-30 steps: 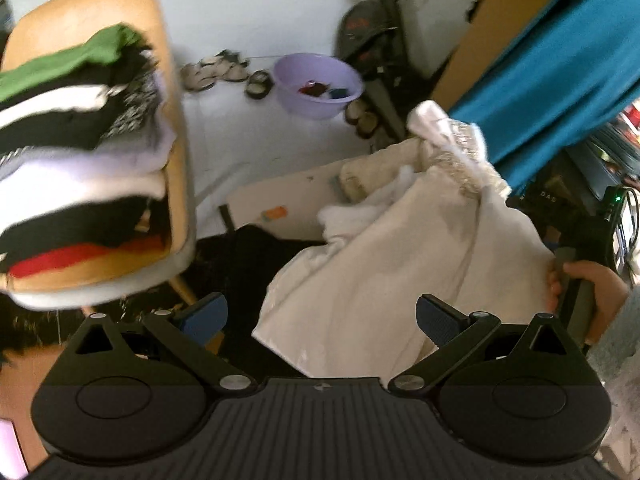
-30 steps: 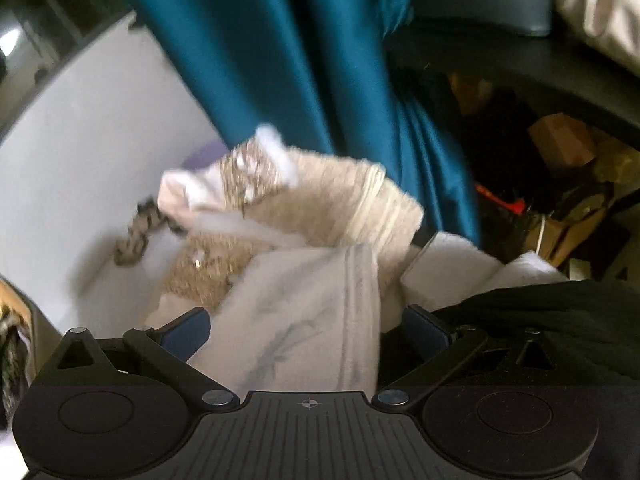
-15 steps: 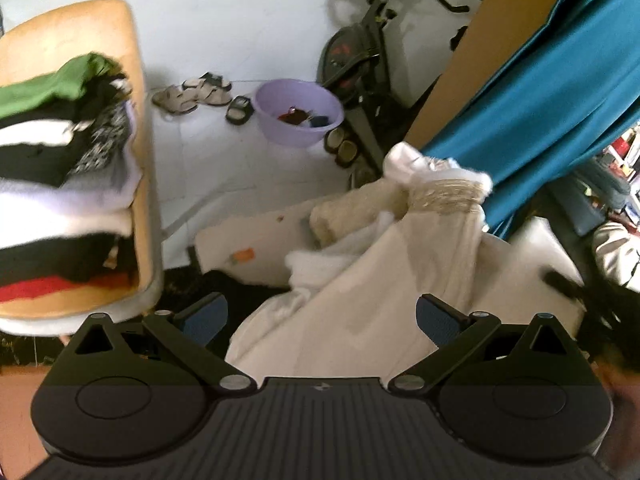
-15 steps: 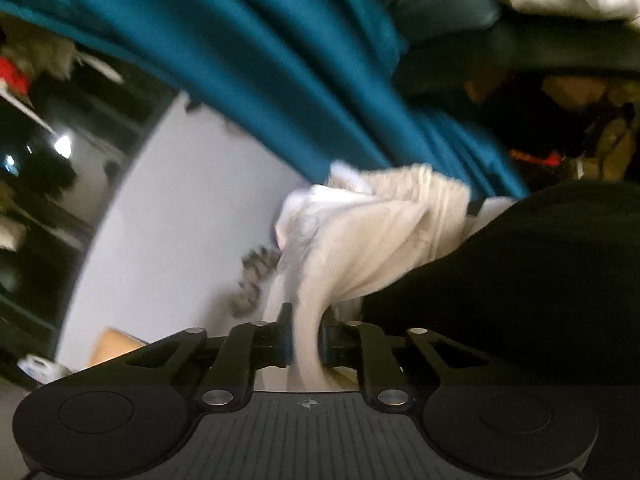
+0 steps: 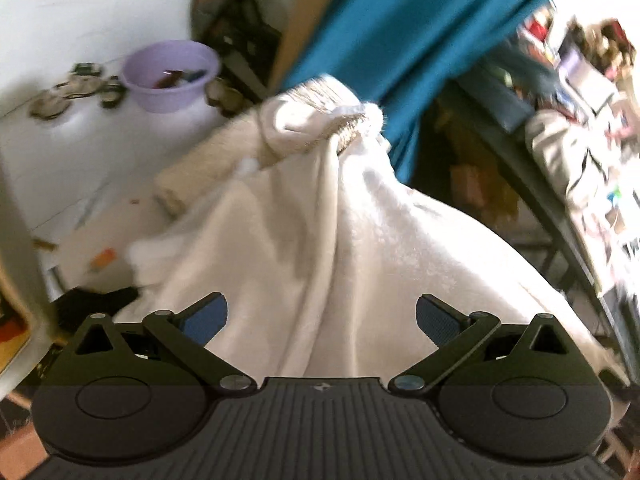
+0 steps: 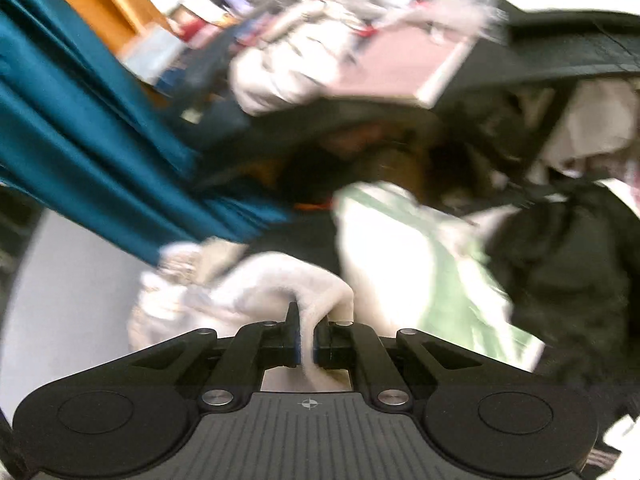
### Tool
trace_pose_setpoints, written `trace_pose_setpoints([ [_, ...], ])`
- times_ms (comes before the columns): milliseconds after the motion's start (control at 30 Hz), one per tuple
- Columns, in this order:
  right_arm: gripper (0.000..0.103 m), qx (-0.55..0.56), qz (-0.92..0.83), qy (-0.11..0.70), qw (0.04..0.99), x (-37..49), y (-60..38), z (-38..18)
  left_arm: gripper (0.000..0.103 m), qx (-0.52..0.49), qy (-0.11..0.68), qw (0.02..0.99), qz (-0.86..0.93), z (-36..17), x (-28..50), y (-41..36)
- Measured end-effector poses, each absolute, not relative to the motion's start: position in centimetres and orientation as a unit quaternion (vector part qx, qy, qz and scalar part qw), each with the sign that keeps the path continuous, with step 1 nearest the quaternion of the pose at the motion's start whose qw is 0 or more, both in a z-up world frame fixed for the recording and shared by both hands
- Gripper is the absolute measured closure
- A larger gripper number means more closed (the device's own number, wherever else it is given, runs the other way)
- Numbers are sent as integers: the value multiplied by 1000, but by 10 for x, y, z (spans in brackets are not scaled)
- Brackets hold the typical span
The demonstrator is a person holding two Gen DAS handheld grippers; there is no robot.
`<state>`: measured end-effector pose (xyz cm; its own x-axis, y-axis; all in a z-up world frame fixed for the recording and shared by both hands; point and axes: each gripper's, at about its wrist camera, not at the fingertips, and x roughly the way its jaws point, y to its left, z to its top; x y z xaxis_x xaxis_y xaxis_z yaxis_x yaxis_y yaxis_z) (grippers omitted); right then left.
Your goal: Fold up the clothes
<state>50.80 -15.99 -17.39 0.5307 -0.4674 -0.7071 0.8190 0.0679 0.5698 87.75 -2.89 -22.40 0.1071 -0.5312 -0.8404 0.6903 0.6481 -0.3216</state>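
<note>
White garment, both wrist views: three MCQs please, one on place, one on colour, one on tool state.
1. Where is the basin in the left wrist view?
A. upper left, on the floor
B. lower right
C. on the white garment

2. What colour is the curtain?
A. red
B. teal
C. yellow

3. What state is the right tool in?
A. wide open, nothing between its fingers
B. out of view
C. shut on the white garment

Answers:
1 A, the lilac basin sits on the pale floor beside sandals, at the upper left.
2 B, teal folds hang behind the garment.
3 C, the fingers pinch a fold of white cloth; the left tool stands open.
</note>
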Motion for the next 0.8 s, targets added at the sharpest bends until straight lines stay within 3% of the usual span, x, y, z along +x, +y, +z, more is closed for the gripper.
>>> trace_pose_setpoints([
  [100,98,504,-481,200,689,523,-145,-197,1,104,534,740,-396,-256,890,-63],
  [200,78,495,-501,216,676,543,-135,-195,18,95,548,749,-360,-274,903,-74],
  [233,68,492,-507,222,672,550,-132,-194,19,79,556,747,-357,-274,907,-69],
  [267,64,488,-514,226,668,557,-129,-192,21,59,563,743,-357,-272,912,-61],
  [333,58,454,-537,226,674,570,-126,-177,21,27,576,733,-360,-269,920,-45],
  [367,45,433,-551,230,675,578,-128,-166,20,16,583,727,-363,-269,923,-37],
  [400,41,408,-567,240,674,589,-129,-155,15,6,590,719,-366,-268,927,-29],
  [500,37,351,-558,241,713,629,-137,-129,12,5,597,716,-363,-269,935,-11],
  [567,25,332,-520,233,751,659,-147,-120,8,-7,609,713,-348,-270,940,2],
  [667,17,332,-449,245,793,722,-170,-128,5,-59,640,697,-317,-275,949,29],
  [800,16,309,-381,279,826,824,-205,-161,4,-79,636,717,-275,-273,960,67],
])
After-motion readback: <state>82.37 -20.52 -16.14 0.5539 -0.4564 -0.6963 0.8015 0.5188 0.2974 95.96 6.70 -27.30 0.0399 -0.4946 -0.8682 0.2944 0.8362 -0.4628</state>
